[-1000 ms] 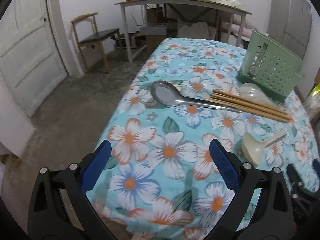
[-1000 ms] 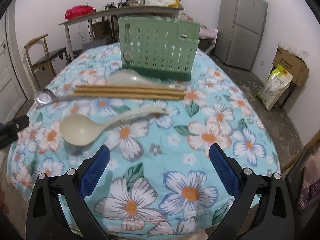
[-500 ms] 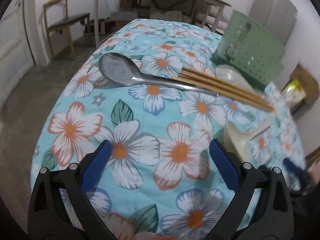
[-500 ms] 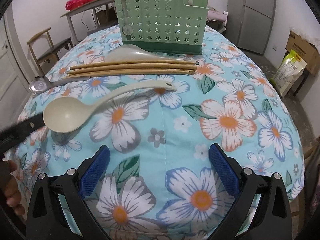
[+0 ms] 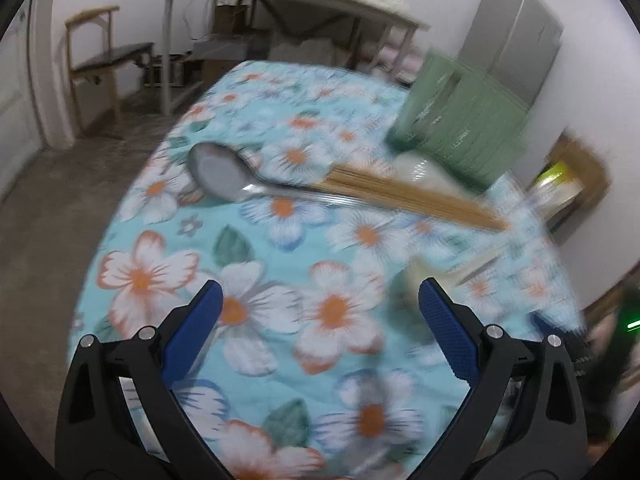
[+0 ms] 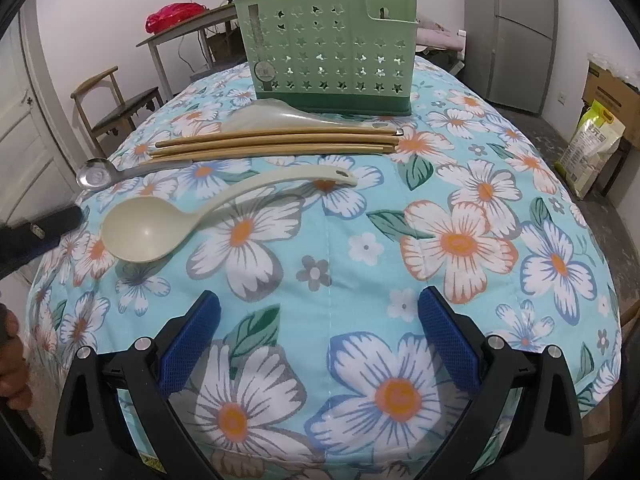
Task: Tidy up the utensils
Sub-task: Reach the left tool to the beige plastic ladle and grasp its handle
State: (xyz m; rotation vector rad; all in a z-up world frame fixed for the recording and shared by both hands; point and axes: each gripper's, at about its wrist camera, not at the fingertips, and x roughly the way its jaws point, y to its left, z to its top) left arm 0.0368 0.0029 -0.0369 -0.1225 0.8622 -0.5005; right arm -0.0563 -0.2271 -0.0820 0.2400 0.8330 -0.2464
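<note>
left view motion-blurred; holder (image 5: pixel 460 136) holes unreadable, ladle (image 5: pixel 416 276) perhaps claw-hidden.

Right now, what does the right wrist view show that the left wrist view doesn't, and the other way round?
Only the right wrist view shows the whole beige ladle, sharply, the cardboard box with the rice bag beside it, and the open right gripper.

Only the left wrist view, blurred, shows the open left gripper.

Both show the green holder, chopsticks, metal spoon, chair and fridge.

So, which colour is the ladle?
Pale beige ladle, clearest in the right wrist view.
</note>
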